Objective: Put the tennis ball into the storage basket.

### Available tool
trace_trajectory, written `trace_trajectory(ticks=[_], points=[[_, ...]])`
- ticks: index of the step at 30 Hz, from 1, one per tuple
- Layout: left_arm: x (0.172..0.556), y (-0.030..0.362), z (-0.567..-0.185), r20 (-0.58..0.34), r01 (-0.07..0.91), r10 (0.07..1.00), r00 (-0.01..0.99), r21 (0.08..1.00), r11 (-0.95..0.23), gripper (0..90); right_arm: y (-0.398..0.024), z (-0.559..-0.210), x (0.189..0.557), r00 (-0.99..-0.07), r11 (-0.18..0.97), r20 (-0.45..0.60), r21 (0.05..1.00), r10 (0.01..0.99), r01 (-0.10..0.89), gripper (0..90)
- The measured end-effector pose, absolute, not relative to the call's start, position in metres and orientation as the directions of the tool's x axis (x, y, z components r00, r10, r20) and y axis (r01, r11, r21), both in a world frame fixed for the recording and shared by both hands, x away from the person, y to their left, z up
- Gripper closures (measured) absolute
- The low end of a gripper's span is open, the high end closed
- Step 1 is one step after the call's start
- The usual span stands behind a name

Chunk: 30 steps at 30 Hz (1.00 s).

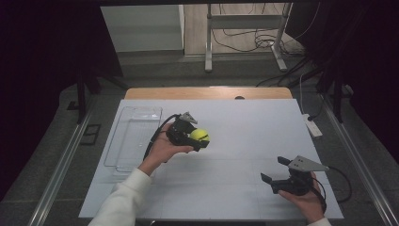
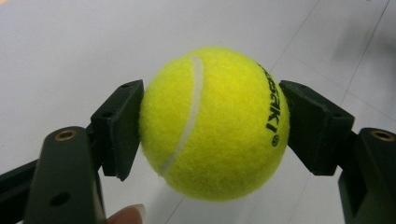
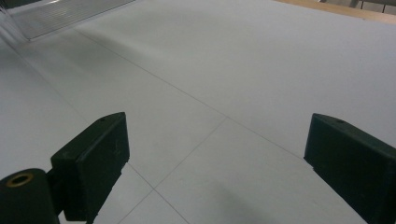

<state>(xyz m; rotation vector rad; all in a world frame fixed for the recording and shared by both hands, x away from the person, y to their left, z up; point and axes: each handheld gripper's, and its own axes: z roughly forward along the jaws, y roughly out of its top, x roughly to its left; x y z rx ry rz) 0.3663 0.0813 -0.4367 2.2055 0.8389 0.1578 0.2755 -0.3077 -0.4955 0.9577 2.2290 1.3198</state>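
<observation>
My left tongs (image 1: pixel 201 140) clamp the tennis ball (image 1: pixel 199 135) between both pads, clear above the surface (image 1: pixel 244 122). Right tongs (image 1: pixel 274 169) stand wide, empty. Next, I judge: carry it to the clear tray (image 1: pixel 134 136) behind them.

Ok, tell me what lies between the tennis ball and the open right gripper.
Nothing lies there: in the high view the white table is bare between the tennis ball, clamped in the left gripper, and the right gripper.
</observation>
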Motion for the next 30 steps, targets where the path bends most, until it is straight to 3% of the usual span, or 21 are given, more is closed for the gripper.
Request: trace_trajectory(ticks=[30], points=[[0.354,0.106,-0.415,-0.142,0.466,0.634,0.76,0.799,-0.38,27.5,-0.307,-0.498,0.278,-0.696,0.331,0.025,0.867,0.718,0.373,7.0]])
